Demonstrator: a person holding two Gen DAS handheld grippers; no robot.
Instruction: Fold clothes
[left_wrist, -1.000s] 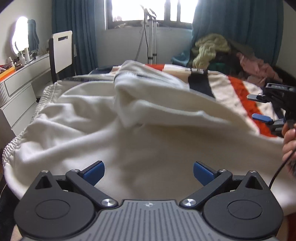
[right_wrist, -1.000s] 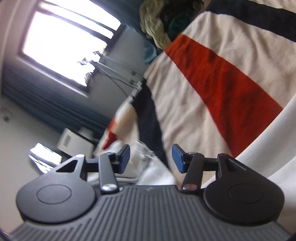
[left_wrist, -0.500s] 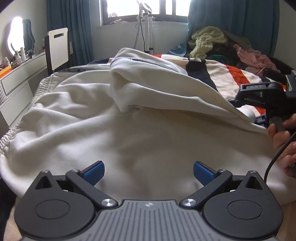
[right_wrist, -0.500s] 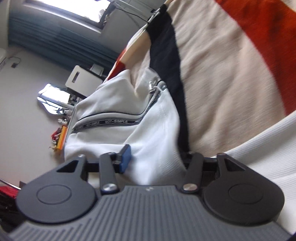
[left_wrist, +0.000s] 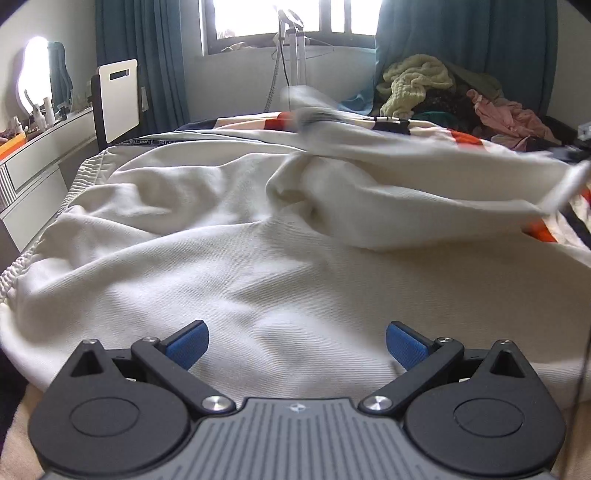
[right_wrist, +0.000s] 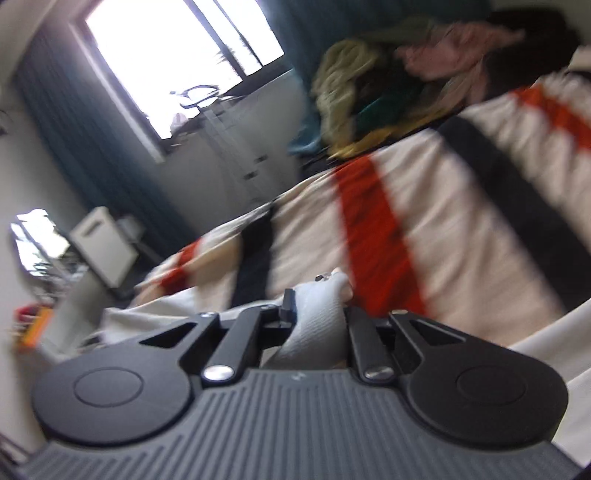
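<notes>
A white garment (left_wrist: 229, 258) with an elastic hem and a black printed tape lies spread over the bed. My left gripper (left_wrist: 297, 345) is open and empty, hovering just above its near part. My right gripper (right_wrist: 317, 306) is shut on a bunched fold of the white garment (right_wrist: 317, 317) and holds it above the striped blanket (right_wrist: 424, 221). In the left wrist view a raised, blurred flap of the garment (left_wrist: 424, 177) stretches toward the right edge; the right gripper itself barely shows there.
The bed carries a cream blanket with orange and dark stripes (left_wrist: 465, 138). A pile of clothes (left_wrist: 436, 85) sits at the back right. A white dresser (left_wrist: 33, 162) and chair (left_wrist: 118, 99) stand left. A window with teal curtains (left_wrist: 258, 18) is behind.
My right gripper has closed on a fold of the white garment and pulled it up and to the right; the raised fold moved rightward. My left gripper stayed open in place.
</notes>
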